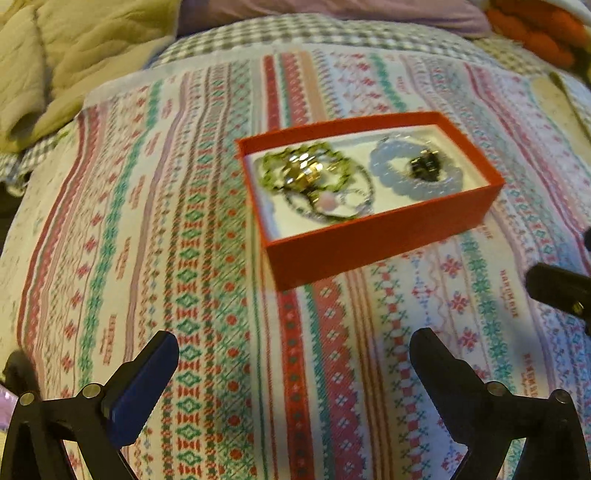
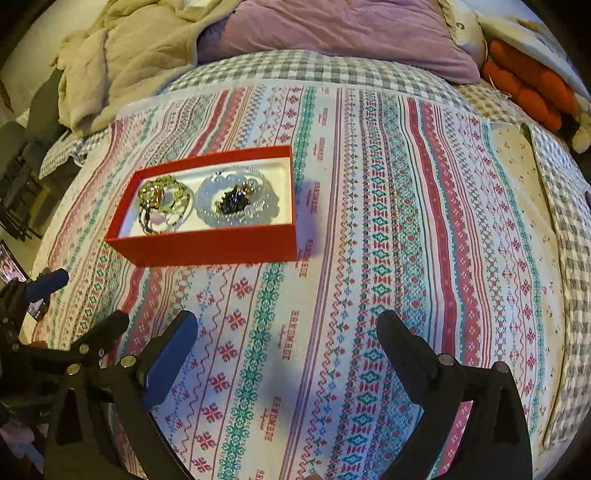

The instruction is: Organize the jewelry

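A red box point(image 1: 369, 236) point(image 2: 207, 247) with a white lining lies on the patterned cloth. It holds a green bead bracelet point(image 1: 273, 173) point(image 2: 177, 184) with a gold piece point(image 1: 303, 171), a silver chain with a pink bead point(image 1: 328, 201), a pale blue bead bracelet point(image 1: 384, 166) point(image 2: 207, 218) and a dark brooch point(image 1: 424, 168) point(image 2: 232, 203). My left gripper point(image 1: 293, 343) is open and empty, short of the box. My right gripper point(image 2: 286, 325) is open and empty, to the right and short of the box. The left gripper also shows in the right wrist view point(image 2: 88, 302).
The striped patterned cloth point(image 2: 369, 221) covers a checked bedspread point(image 2: 314, 66). A beige blanket point(image 2: 140, 55) and purple pillow point(image 2: 332, 33) lie at the back, an orange knitted item point(image 2: 528, 85) at the back right. A phone point(image 2: 14, 273) lies at the left edge.
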